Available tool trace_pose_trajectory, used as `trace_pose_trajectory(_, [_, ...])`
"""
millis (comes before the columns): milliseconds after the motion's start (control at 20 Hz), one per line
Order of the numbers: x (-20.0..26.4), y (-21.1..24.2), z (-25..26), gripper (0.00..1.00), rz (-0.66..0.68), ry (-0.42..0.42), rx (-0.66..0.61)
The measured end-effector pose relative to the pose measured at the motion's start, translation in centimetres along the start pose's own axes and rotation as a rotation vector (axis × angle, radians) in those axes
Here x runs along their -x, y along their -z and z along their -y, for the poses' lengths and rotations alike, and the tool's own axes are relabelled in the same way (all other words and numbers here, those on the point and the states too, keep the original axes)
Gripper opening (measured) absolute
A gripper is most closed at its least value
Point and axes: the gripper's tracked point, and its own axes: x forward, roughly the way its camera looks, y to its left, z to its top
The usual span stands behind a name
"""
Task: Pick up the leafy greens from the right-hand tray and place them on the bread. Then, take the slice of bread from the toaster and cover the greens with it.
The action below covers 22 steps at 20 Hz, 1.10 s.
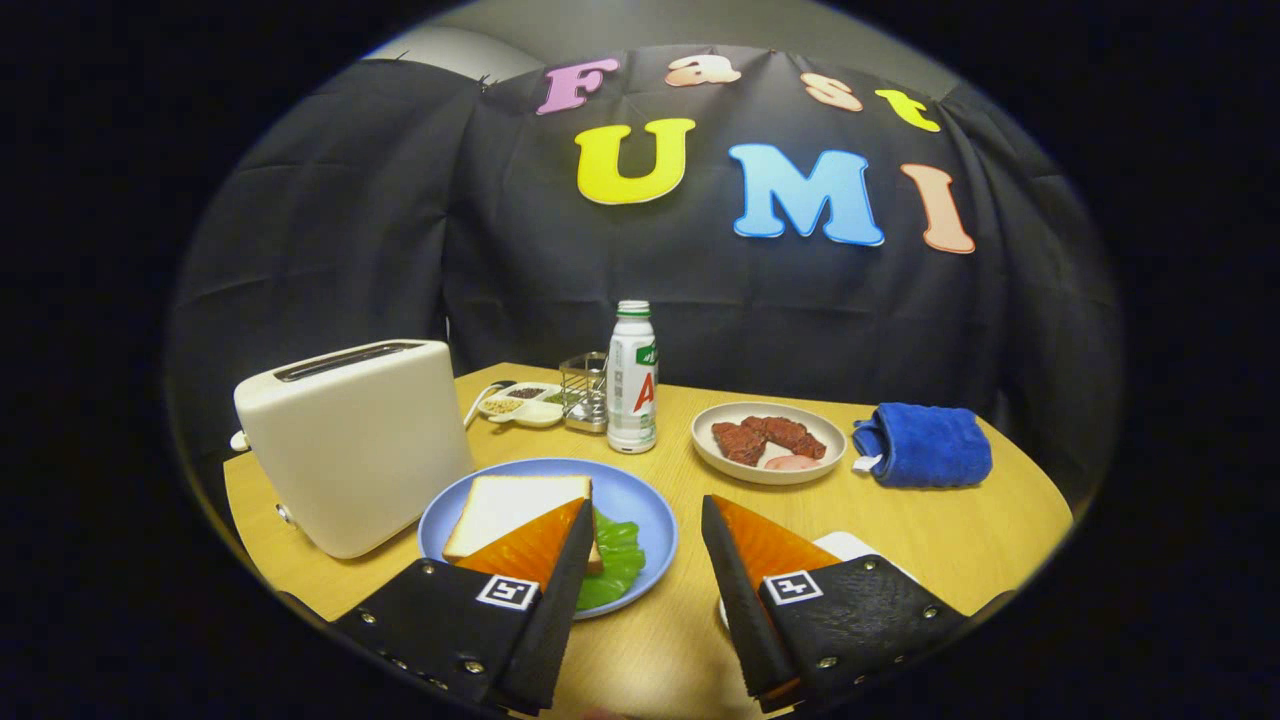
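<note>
Leafy greens (pixel 612 560) lie on blue plate (pixel 640 500), tucked against bread slice (pixel 515 510), just beside your left finger (pixel 545 560), partly hidden behind it. Your gripper (pixel 645 520) hovers above table (pixel 960 530), fingers spread wide, nothing between them but bare wood. Right finger (pixel 760 555) sits over white tray (pixel 850 545). Toaster (pixel 355 440) stands beyond left finger, slot on top. Further ahead: bottle (pixel 632 378), plate of meat (pixel 768 440), blue cloth (pixel 925 445) beyond right finger.

The bottle (pixel 632 377) bears a large red letter "A".
</note>
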Motion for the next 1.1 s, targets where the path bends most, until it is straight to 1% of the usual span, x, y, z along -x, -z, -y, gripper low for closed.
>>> trace_pose_trajectory(150, [1.8,-1.5,2.5,0.67,0.056,0.049,-0.004])
trace_pose_trajectory(400, [4.7,-2.5,8.0,0.67,0.105,0.138,-0.031])
trace_pose_trajectory(500, [5.5,-3.1,9.9,0.67,0.135,0.159,-0.040])
trace_pose_trajectory(600, [6.4,-3.2,12.2,0.68,0.145,0.185,-0.034])
trace_pose_trajectory(750, [8.7,-3.0,17.1,0.67,0.147,0.285,-0.005])
trace_pose_trajectory(800, [9.4,-2.8,18.2,0.67,0.150,0.303,-0.007])
trace_pose_trajectory(1100, [12.4,-1.8,25.2,0.67,0.154,0.363,-0.060])
